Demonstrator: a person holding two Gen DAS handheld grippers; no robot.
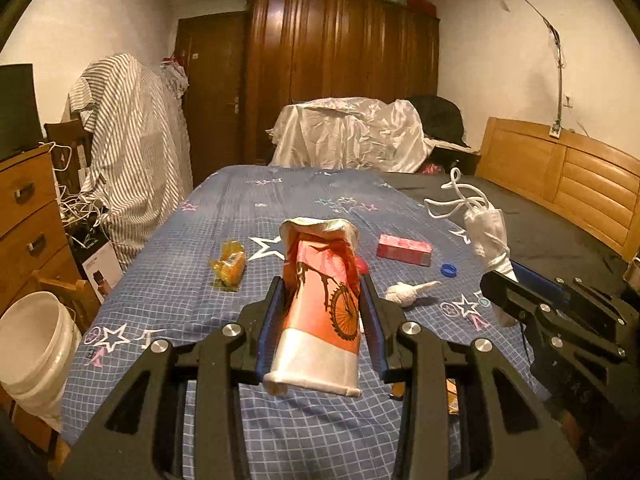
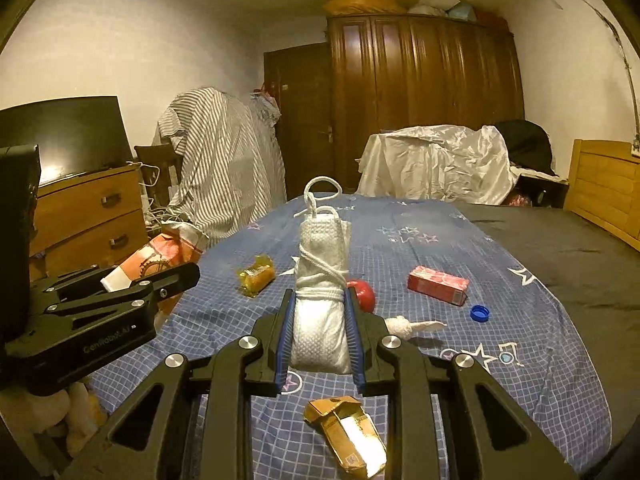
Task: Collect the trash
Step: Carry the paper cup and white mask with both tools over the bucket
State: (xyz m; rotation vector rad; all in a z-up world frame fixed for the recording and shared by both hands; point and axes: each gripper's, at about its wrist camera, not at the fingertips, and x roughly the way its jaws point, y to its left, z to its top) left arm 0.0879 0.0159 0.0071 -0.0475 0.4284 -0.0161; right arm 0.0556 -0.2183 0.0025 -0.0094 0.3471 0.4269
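My left gripper [image 1: 322, 282] is shut on a crushed orange-and-white paper cup [image 1: 320, 320] with a bicycle print, held above the blue checked bedspread [image 1: 168, 296]. My right gripper [image 2: 320, 293] is shut on a rolled white face mask [image 2: 320, 320] bound with its own straps, also lifted off the bed. On the bedspread lie a yellow wrapper [image 2: 256, 276], a pink carton [image 2: 438, 284], a blue bottle cap [image 2: 480, 313], a white tissue wad [image 2: 404, 326], a red round piece [image 2: 364, 296] and a torn brown cardboard box [image 2: 346, 438].
A white bucket [image 1: 36, 344] stands on the floor left of the bed, beside a wooden dresser [image 1: 28, 208]. A wooden headboard [image 1: 560, 176] runs along the right. Covered furniture [image 1: 352, 132] and a dark wardrobe [image 1: 340, 48] stand beyond the bed.
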